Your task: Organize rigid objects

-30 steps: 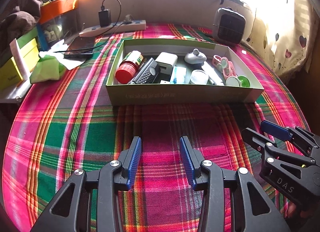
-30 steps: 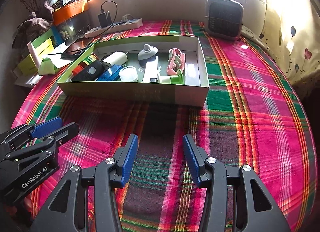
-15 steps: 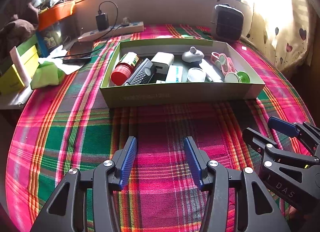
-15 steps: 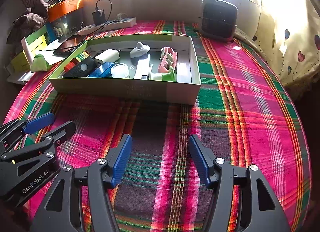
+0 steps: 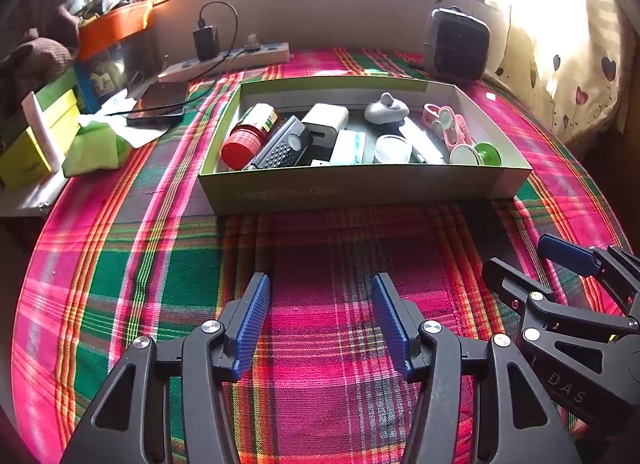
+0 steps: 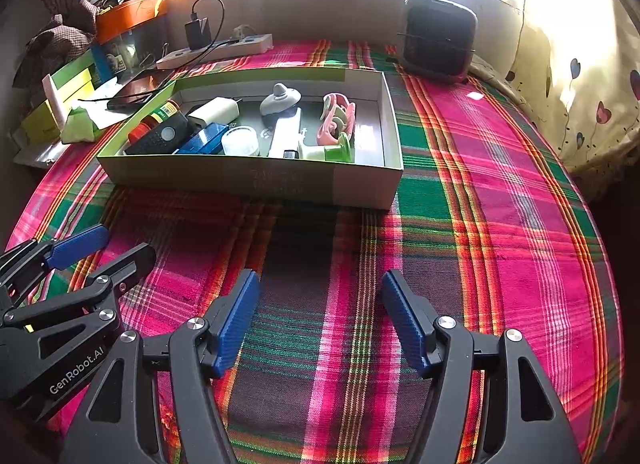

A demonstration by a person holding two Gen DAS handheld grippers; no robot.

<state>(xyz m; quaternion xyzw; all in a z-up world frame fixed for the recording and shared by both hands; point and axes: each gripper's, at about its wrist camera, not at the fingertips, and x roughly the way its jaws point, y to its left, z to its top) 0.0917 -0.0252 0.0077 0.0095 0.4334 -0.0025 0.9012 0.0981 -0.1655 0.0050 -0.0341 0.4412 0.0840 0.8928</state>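
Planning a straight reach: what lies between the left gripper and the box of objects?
Only bare plaid cloth lies between the left gripper and the box, clearest in the left wrist view.

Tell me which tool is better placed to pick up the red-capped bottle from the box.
Left, probably. The red-capped bottle lies at the cardboard box's left end, nearer the left tool. The right tool faces the other end. Both have just been opening, nothing between them.

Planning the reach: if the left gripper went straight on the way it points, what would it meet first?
Likely the plaid cloth just ahead of the open left gripper, short of the box's near wall; depth is hard to judge.
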